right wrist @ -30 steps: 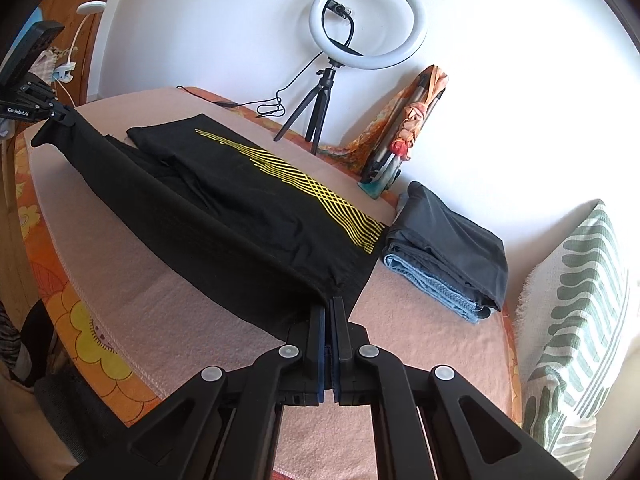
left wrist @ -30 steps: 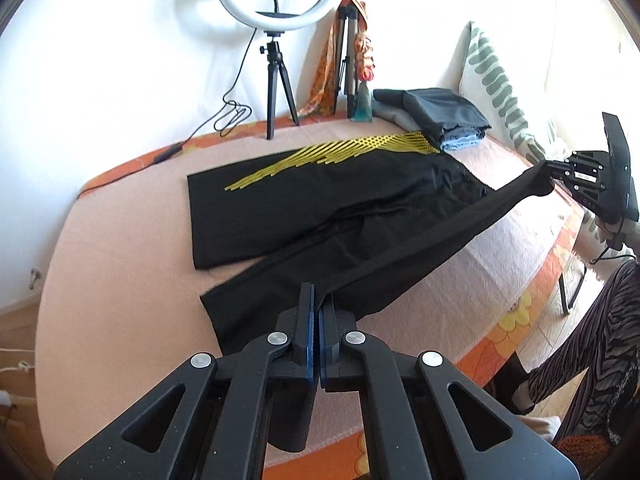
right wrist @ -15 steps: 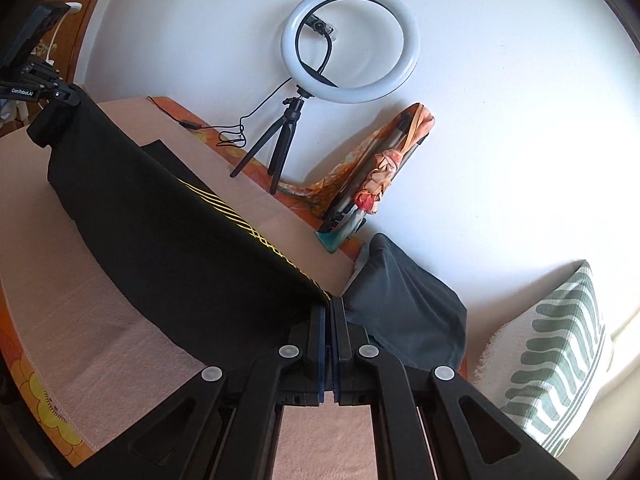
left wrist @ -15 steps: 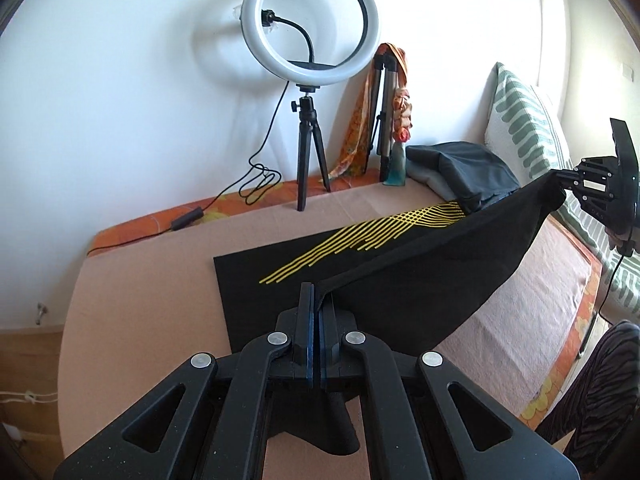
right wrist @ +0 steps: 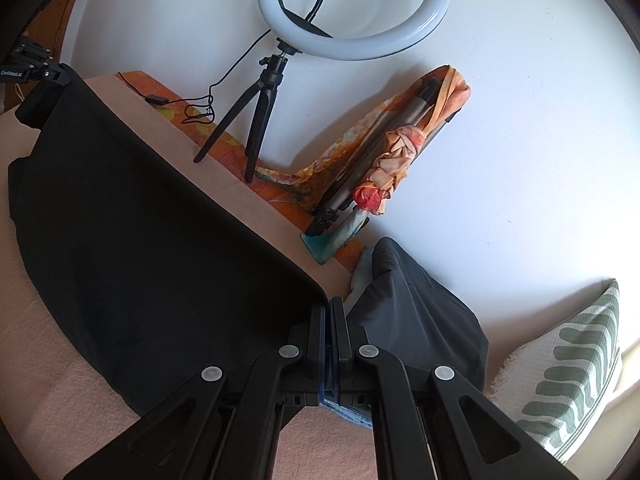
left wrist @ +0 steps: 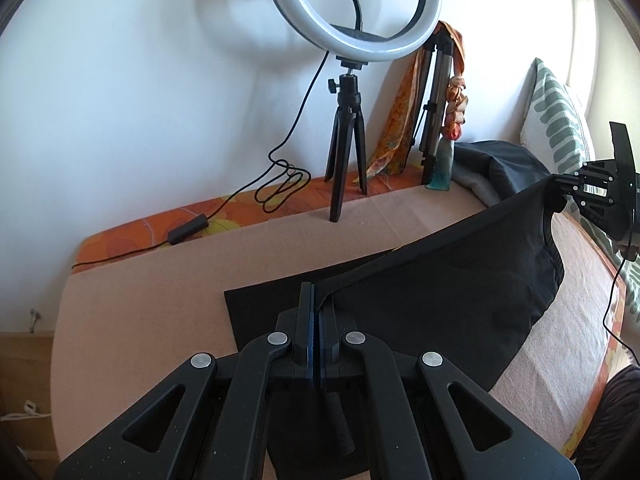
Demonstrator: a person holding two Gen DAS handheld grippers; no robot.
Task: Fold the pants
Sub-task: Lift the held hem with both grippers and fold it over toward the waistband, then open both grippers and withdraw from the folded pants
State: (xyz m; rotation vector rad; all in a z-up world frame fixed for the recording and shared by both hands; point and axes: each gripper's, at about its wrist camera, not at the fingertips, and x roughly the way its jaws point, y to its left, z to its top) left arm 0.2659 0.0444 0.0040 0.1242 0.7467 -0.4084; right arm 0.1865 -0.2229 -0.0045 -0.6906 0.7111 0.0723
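Observation:
The black pants (left wrist: 460, 292) hang as a taut sheet between my two grippers above the pink bed cover (left wrist: 160, 272). My left gripper (left wrist: 316, 300) is shut on one edge of the pants. My right gripper (right wrist: 330, 308) is shut on the other end; it also shows at the right of the left wrist view (left wrist: 560, 184). The pants (right wrist: 140, 232) fill the left of the right wrist view, with the left gripper (right wrist: 60, 76) at the top left. The lower leg lies flat on the bed underneath, its yellow stripes hidden.
A ring light on a tripod (left wrist: 348, 152) stands at the back by the wall, its cable (left wrist: 280, 188) on the bed. A folded tripod with an orange scarf (right wrist: 392, 160), a stack of folded clothes (right wrist: 416, 308) and a green-patterned pillow (right wrist: 568, 368) lie to the right.
Both grippers have lifted the upper pant leg and carried it toward the wall over the lower leg. The yellow stripes are now covered. The cameras tilted upward.

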